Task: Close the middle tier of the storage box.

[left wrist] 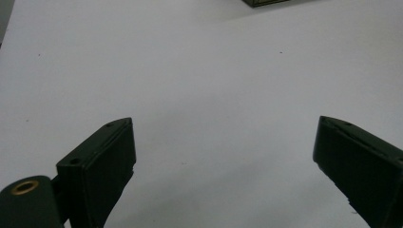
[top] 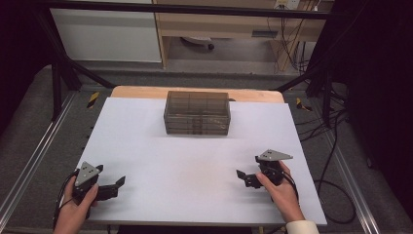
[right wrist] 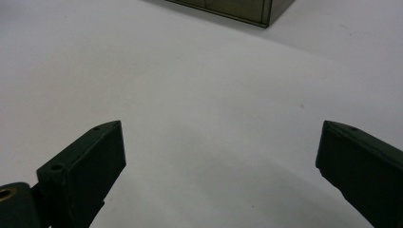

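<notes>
A smoky translucent box (top: 197, 113) with drawer-like compartments stands at the back middle of the white table (top: 185, 156). My left gripper (top: 111, 174) rests at the front left, held by a hand, its jaws spread wide over bare white surface. In the left gripper view it (left wrist: 223, 126) is open and holds nothing, with a corner of the box (left wrist: 266, 2) at the top edge. My right gripper (top: 248, 165) sits at the front right, also open. In the right gripper view it (right wrist: 221, 126) is empty, and the box (right wrist: 233, 7) lies far ahead.
A wooden tabletop edge (top: 146, 92) shows behind the white sheet. Black frame bars (top: 63, 63) stand at the back corners. Cables (top: 336, 146) trail on the grey floor to the right, and metal rails (top: 29, 165) run along the left.
</notes>
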The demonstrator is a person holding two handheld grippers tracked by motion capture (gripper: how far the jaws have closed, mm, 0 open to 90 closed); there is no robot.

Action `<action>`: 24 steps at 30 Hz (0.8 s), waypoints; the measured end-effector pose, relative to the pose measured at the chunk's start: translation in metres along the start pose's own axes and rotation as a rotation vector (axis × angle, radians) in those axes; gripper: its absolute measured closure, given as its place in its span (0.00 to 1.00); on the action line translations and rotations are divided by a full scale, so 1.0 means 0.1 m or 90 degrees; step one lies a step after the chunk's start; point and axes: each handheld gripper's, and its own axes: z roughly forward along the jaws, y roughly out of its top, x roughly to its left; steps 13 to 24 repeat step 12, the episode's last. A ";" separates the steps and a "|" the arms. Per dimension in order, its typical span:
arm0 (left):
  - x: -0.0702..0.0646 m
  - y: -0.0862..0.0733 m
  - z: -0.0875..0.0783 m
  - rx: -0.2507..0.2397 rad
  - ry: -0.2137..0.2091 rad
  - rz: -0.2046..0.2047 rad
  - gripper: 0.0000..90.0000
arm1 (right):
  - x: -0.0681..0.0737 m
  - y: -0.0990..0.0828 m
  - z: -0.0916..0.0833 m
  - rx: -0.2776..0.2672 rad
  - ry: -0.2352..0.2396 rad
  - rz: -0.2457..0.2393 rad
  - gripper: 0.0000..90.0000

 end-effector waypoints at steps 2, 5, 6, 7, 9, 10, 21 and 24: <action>0.00 0.00 0.00 0.000 0.000 0.000 0.07 | 0.00 0.02 0.03 0.001 -0.006 0.000 0.04; 0.00 0.00 0.00 0.000 -0.001 -0.001 0.07 | 0.00 0.05 0.07 -0.002 -0.012 -0.001 0.04; 0.00 0.00 0.00 0.001 -0.001 -0.001 0.07 | 0.00 0.05 0.08 -0.002 -0.012 0.001 0.04; 0.00 0.00 0.00 0.001 -0.001 -0.001 0.07 | 0.00 0.06 0.09 -0.003 -0.013 -0.003 0.04; 0.00 0.00 0.00 0.001 0.000 -0.003 0.07 | 0.00 0.08 0.12 -0.006 -0.020 -0.007 0.04; 0.00 0.00 0.00 0.001 0.000 -0.002 0.07 | 0.00 0.09 0.12 -0.009 -0.025 -0.007 0.04; 0.00 0.00 0.01 0.003 0.000 -0.004 0.07 | -0.01 0.09 0.12 -0.013 -0.039 -0.008 0.04; 0.00 0.00 0.01 0.003 0.000 -0.004 0.07 | -0.01 0.09 0.12 -0.013 -0.039 -0.008 0.04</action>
